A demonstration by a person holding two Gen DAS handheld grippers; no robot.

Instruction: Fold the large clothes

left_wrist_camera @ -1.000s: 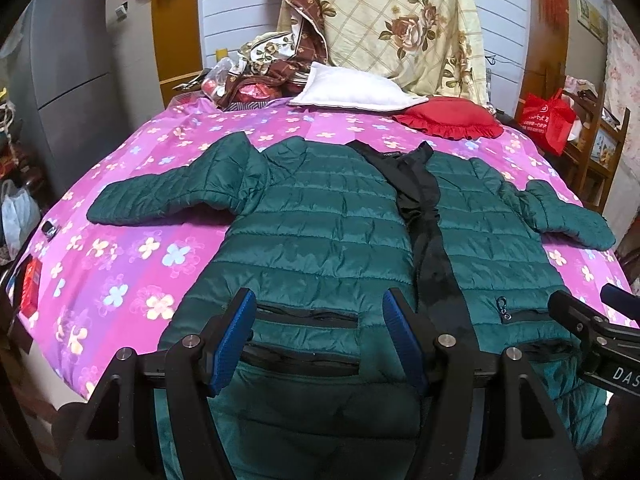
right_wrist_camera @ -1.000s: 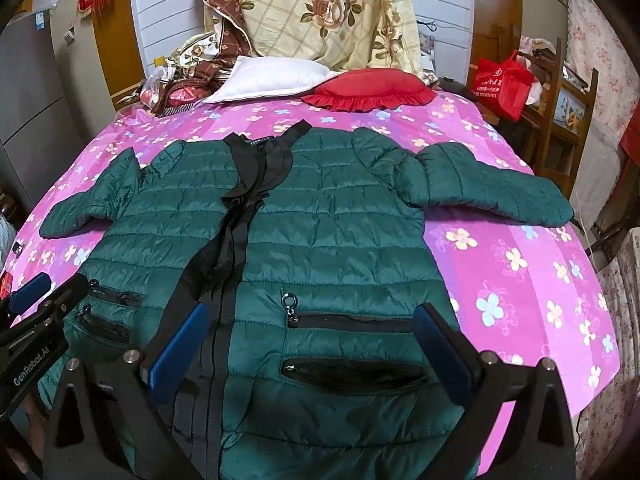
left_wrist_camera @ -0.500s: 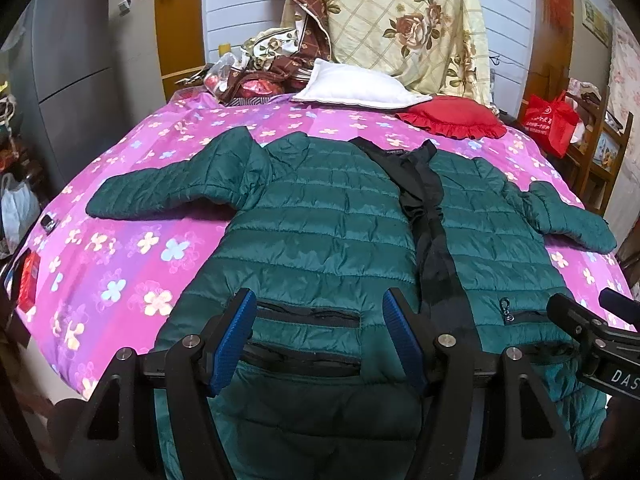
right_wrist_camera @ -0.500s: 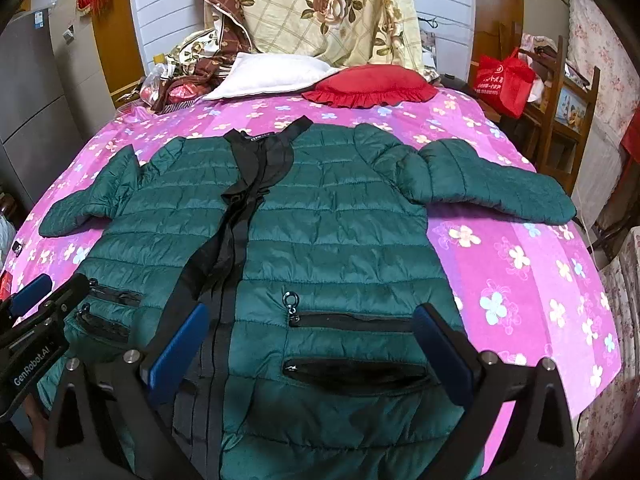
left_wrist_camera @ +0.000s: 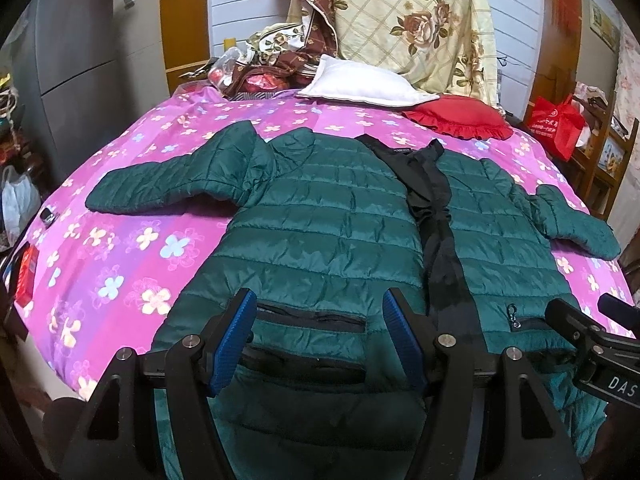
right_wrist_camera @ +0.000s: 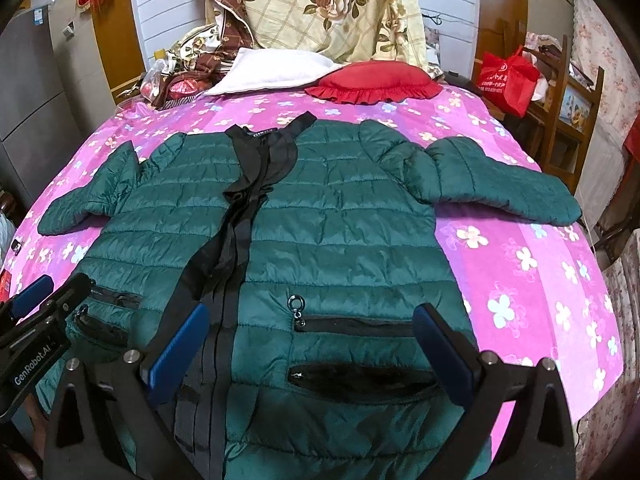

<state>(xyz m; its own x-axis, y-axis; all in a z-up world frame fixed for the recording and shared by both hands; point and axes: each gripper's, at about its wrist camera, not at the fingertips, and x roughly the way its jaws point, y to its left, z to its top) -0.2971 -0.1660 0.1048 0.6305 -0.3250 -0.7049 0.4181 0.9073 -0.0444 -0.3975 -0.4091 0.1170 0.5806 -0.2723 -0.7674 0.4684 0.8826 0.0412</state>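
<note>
Green jacket (right_wrist_camera: 340, 240): hem at 6 o'clock hidden behind gripper frames, both views. Label print at collar (right_wrist_camera: 262, 135) too small to read.

Dark green jacket (left_wrist_camera: 328, 216) (black placket); pink floral bedsheet (left_wrist_camera: 120, 248).

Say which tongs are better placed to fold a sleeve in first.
Probably the right tongs: they hang open over the green jacket, and that side's sleeve lies flat and close by. The left tongs, also open, face a sleeve stretching further off.
</note>
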